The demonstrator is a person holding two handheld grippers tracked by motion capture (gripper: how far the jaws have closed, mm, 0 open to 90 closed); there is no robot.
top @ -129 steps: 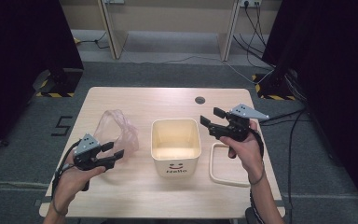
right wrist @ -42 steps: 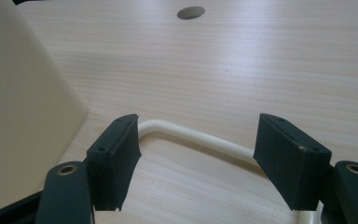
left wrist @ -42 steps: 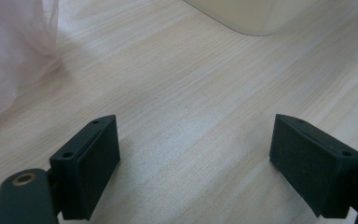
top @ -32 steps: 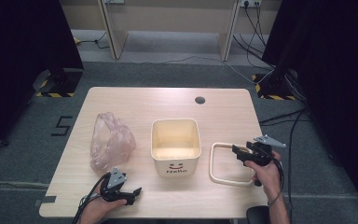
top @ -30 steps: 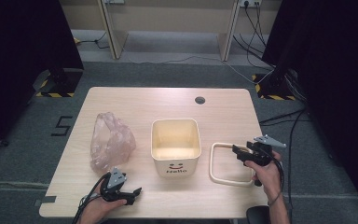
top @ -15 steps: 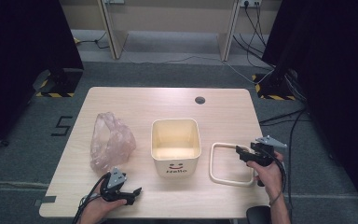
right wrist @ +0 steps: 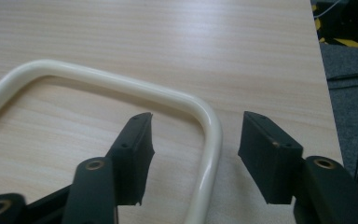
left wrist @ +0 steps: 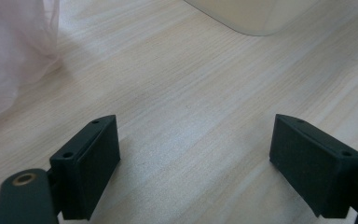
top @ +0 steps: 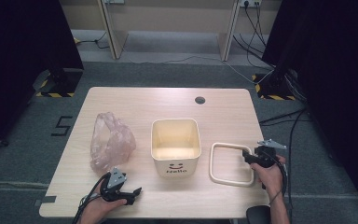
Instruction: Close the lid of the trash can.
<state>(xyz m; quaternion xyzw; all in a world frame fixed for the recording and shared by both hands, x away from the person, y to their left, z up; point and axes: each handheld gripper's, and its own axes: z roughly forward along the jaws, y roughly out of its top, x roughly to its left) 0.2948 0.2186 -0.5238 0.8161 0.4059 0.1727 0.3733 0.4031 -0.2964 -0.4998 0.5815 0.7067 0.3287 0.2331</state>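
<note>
1. Cream plastic makes up the rounded square frame, which lies flat on the pale wooden table near its right edge in the high view. The right gripper sits at the frame's right side, held in the person's right hand. Just left of the frame stands a cream bin with a smiley face on its front, touching nothing. A crumpled clear pink bag lies well to the left of the bin. The left gripper rests low at the near edge, below the bag and apart from it, pointing right.

2. In the left gripper view, the two black jaws stand wide apart over bare wood with nothing between them. The bag shows at the upper left and the bin's bottom corner at the top, both well ahead of the jaws.

3. In the right gripper view, the frame's right bar runs up between the two jaws, near its rounded corner. The jaws have just been closing and stand about half open; a gap shows on each side of the bar, so neither pad presses on it. Nothing else lies in the way, and the table edge runs along the right.
</note>
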